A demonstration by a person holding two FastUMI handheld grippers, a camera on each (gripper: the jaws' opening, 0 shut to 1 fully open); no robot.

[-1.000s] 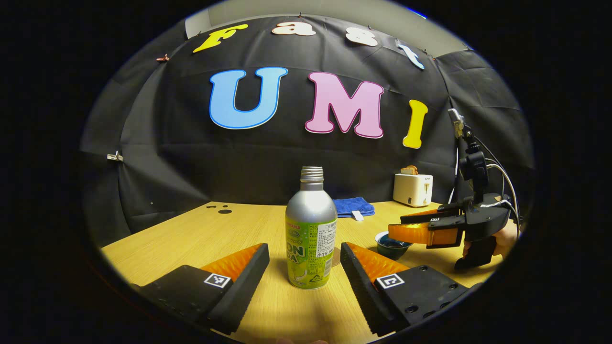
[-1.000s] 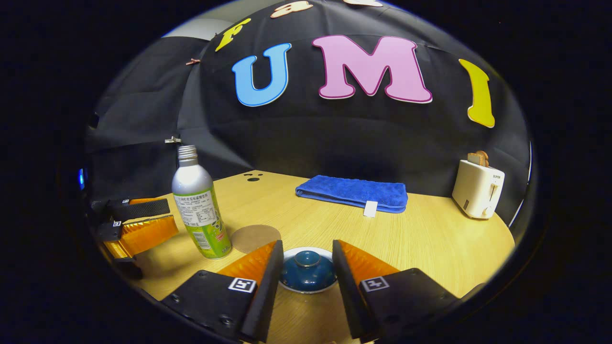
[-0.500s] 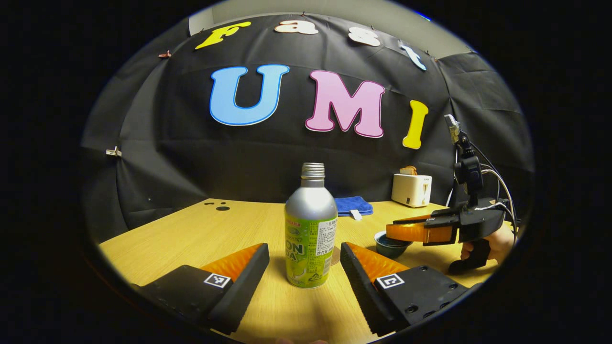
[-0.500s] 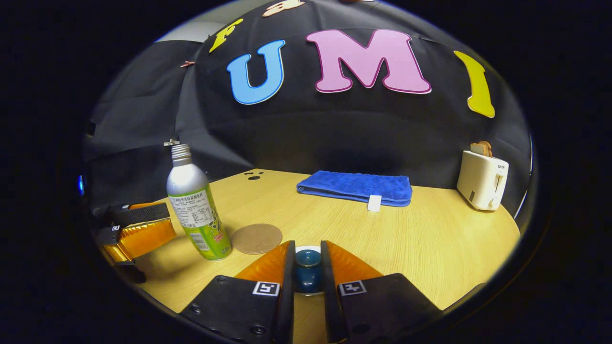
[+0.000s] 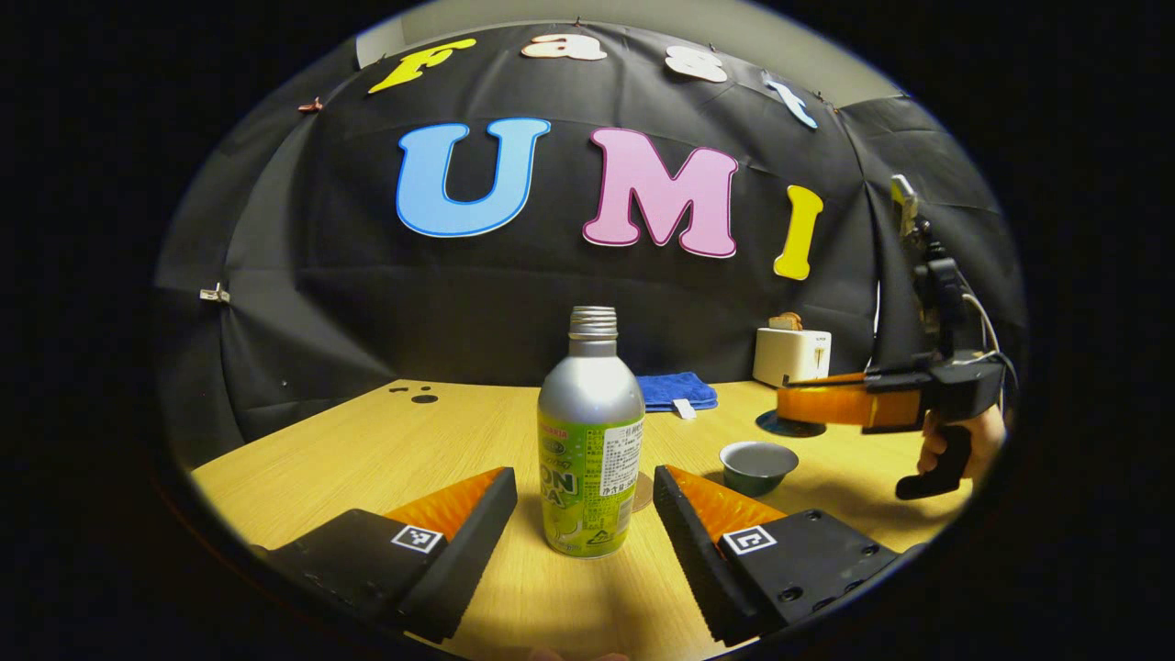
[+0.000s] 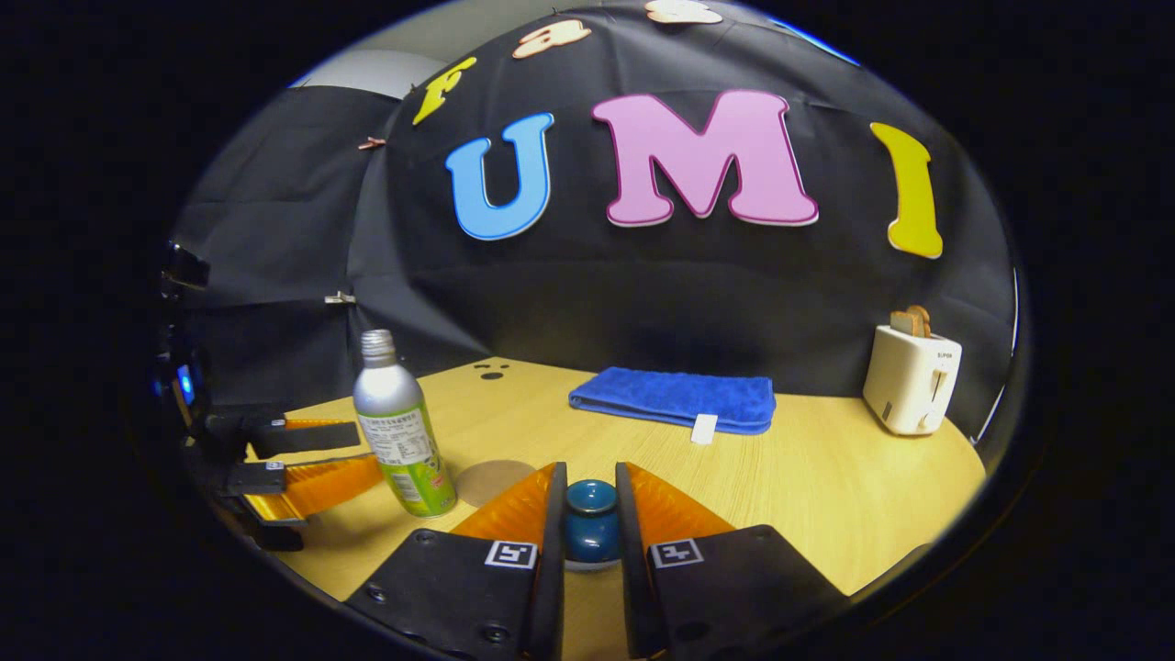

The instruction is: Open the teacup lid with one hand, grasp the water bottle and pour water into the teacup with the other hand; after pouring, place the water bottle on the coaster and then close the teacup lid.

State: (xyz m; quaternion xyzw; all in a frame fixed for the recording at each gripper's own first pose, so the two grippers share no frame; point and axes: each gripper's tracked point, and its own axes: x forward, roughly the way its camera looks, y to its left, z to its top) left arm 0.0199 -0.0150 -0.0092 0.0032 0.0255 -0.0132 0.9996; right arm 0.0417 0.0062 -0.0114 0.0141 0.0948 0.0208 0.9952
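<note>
The tabletop (image 5: 386,450) looks like pale wood laminate, smooth with a soft sheen. The water bottle (image 5: 589,441) has a brushed, matt metal shoulder and a glossy printed wrap below. The teacup (image 5: 758,465) and its lid (image 6: 590,521) look like glazed ceramic, shiny. The towel (image 6: 675,397) is fluffy cloth; the toaster (image 6: 912,379) smooth plastic; the coaster (image 6: 488,477) dull, matt.

- Black cloth wall (image 6: 643,285), creased, clipped at seams.
- Pale wooden table (image 6: 826,477).
- Folded blue towel (image 6: 675,397); white toaster (image 6: 909,378) far right.
</note>
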